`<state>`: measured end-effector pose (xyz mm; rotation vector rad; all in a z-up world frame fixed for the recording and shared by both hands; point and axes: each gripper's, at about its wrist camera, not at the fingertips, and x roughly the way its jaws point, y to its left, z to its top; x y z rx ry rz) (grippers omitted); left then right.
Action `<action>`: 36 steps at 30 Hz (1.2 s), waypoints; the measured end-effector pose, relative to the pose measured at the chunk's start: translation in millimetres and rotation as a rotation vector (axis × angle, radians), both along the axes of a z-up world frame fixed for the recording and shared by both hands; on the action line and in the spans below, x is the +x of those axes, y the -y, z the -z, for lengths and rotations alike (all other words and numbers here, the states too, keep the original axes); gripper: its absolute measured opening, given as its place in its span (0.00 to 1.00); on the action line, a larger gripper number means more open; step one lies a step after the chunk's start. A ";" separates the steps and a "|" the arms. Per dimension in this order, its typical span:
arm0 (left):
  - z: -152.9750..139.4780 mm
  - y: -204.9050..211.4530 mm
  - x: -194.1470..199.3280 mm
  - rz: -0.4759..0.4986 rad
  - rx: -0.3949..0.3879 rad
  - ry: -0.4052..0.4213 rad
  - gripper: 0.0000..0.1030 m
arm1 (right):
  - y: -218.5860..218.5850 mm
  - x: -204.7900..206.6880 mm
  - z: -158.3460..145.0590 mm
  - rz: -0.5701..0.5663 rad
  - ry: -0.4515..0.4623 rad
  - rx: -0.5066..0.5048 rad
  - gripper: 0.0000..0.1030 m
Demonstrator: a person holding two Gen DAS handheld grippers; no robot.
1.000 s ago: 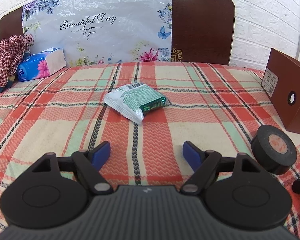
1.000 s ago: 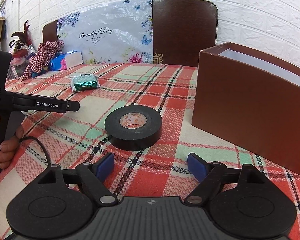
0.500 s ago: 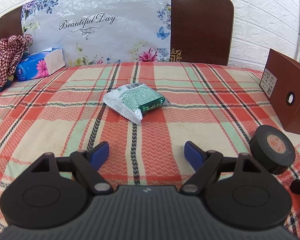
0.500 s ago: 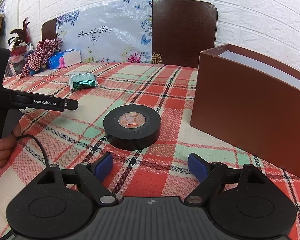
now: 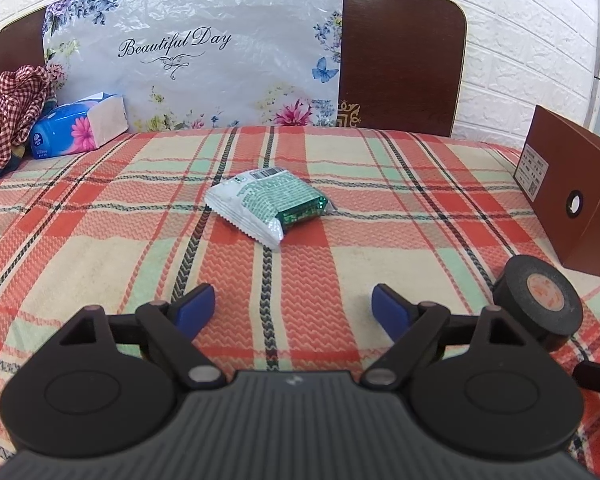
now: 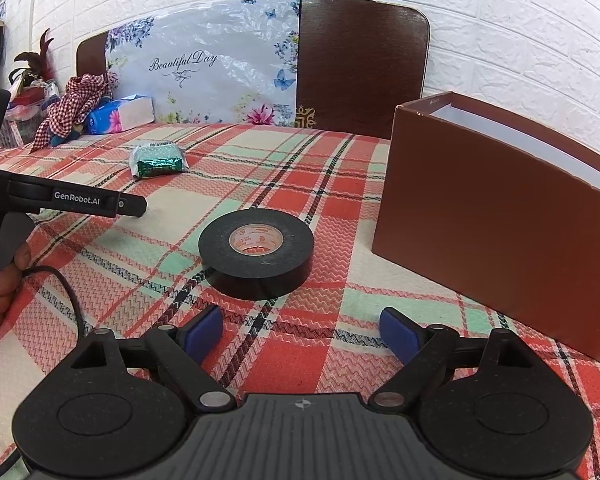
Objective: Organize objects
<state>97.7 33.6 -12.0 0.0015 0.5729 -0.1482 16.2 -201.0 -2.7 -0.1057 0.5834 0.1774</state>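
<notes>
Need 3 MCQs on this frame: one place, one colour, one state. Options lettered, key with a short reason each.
1. Where does the tape roll lie?
A. inside the box
B. on the plaid cloth, left of the brown box
C. on the tissue pack

2. What colour is the snack packet?
A. green and white
B. yellow
C. red

3. How does the right gripper stand?
A. shut on the tape
B. shut, empty
C. open, empty

Key: 1 B, the roll rests flat on the cloth beside the box wall. 2 A, white wrapper with green print. 3 C, the blue pads stand apart short of the roll.

Two low views, shared tape roll (image 5: 539, 312)
</notes>
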 end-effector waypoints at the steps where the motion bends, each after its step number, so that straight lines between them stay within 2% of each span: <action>1: 0.1 -0.6 -0.1 0.001 -0.004 0.000 0.85 | -0.4 -0.1 0.1 0.002 0.001 -0.003 0.83; 15: -0.7 -4.0 -1.5 0.006 -0.031 0.004 0.86 | -0.6 -2.6 -0.7 0.052 0.016 -0.059 0.86; 21: -0.6 -3.7 -1.5 0.006 -0.029 0.004 0.86 | 6.5 -2.2 -0.5 0.087 -0.007 -0.027 0.87; 36: 0.5 -1.4 -2.2 0.006 -0.011 0.000 0.86 | 13.9 0.5 0.3 0.078 -0.014 -0.002 0.88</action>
